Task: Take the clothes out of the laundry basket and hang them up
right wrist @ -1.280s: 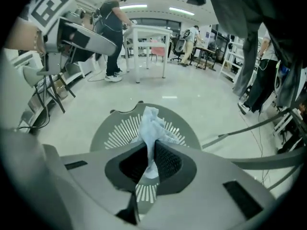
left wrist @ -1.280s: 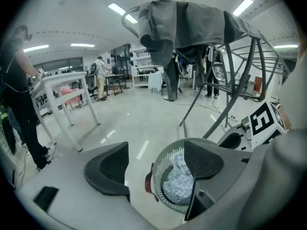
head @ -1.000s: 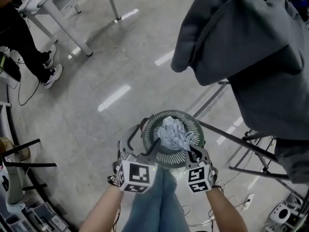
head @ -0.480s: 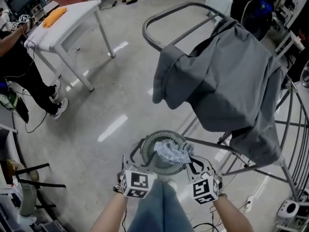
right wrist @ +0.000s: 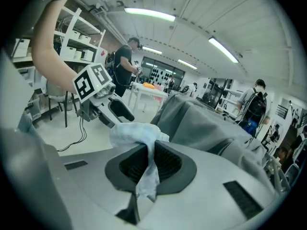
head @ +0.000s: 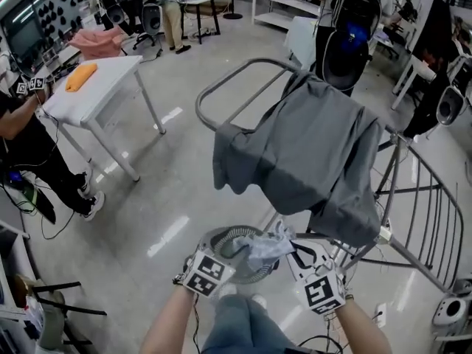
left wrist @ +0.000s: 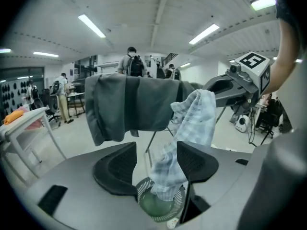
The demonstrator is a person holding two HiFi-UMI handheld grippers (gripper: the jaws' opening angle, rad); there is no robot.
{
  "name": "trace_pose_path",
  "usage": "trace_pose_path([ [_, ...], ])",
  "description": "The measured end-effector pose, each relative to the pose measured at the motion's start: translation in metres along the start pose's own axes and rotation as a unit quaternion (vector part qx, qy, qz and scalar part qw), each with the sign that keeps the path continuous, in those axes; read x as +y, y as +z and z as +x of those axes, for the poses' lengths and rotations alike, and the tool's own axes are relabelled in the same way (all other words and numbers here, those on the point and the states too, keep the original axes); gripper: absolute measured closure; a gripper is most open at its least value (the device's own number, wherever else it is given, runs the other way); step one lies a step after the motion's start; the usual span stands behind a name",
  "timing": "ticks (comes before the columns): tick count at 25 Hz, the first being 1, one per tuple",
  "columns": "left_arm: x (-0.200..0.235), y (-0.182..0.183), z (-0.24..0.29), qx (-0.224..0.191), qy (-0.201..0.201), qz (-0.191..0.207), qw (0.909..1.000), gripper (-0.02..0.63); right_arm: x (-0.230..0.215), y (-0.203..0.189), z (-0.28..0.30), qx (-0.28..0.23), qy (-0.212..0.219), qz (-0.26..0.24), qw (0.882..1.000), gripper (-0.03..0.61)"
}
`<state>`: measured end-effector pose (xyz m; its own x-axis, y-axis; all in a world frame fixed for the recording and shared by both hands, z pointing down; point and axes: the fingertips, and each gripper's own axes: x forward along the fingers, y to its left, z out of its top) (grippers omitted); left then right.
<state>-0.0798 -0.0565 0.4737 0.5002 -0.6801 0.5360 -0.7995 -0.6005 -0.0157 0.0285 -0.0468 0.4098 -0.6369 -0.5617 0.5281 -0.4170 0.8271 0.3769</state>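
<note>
**While one garment hangs above the basket: lift in hand, hanging to come**

1. Light checked garment [head: 265,248]: bunched and held up between the two hand-held grippers. Its lower end trails down toward the laundry basket [head: 214,243], which stands on the floor beneath.
2. Right hand-held gripper [head: 301,251]: jaws closed tight on a fold of the checked garment. This grip carries the load.
3. Left hand-held gripper [head: 225,257]: jaws partway apart, having just been closing. The garment shows in the gap, close by one pad, but is not pinched.
4. Drying rack [head: 225,80]: metal tube frame just beyond the basket, with one grey garment [head: 310,153] already draped across its top. Bare rail shows at the near-left corner and along the rods on the right.
5. White worktop [head: 103,87]: well apart on the left, with an orange cloth [head: 81,76] on it. It plays no part in this step.

Step judged: taking this piece out of the basket looks nearly complete, and hanging has not begun.

Next move calls for:
- a firm second pinch by the left hand-held gripper on a separate edge;
- spreading the cloth wide;
- laying it over free rail without dragging the grey garment off.
</note>
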Motion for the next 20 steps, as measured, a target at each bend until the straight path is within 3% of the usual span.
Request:
trace_pose_path([
  [2,-0.016,0.018,0.000,0.002,-0.041,0.007,0.9991,0.351,-0.014,0.013,-0.024,-0.018,-0.014,0.003,1.000,0.552],
  [4,-0.041,0.029,-0.001,0.011,-0.103,-0.013,0.9945,0.333,-0.025,0.025,-0.044,-0.036,-0.030,0.019,0.999,0.552],
  [6,-0.071,0.040,-0.006,0.013,-0.181,-0.057,0.9817,0.287,-0.035,0.036,-0.062,-0.052,-0.048,0.030,0.997,0.552],
  [9,-0.111,0.056,-0.014,0.004,-0.277,-0.103,0.9554,0.273,-0.048,0.049,-0.086,-0.067,-0.076,0.036,0.994,0.552],
  [13,-0.146,0.069,-0.021,0.000,-0.341,-0.106,0.9342,0.281,-0.064,0.055,-0.107,-0.084,-0.116,0.072,0.987,0.552],
  [14,-0.151,0.070,-0.021,0.002,-0.345,-0.096,0.9337,0.309,-0.067,0.054,-0.112,-0.085,-0.126,0.076,0.985,0.552],
  [16,-0.156,0.074,-0.019,0.005,-0.334,-0.064,0.9405,0.469,-0.075,0.050,-0.125,-0.079,-0.146,0.077,0.983,0.551],
  [20,-0.127,0.106,-0.021,-0.020,-0.264,-0.015,0.9641,0.543,-0.094,0.028,-0.143,-0.039,-0.184,0.085,0.979,0.552],
])
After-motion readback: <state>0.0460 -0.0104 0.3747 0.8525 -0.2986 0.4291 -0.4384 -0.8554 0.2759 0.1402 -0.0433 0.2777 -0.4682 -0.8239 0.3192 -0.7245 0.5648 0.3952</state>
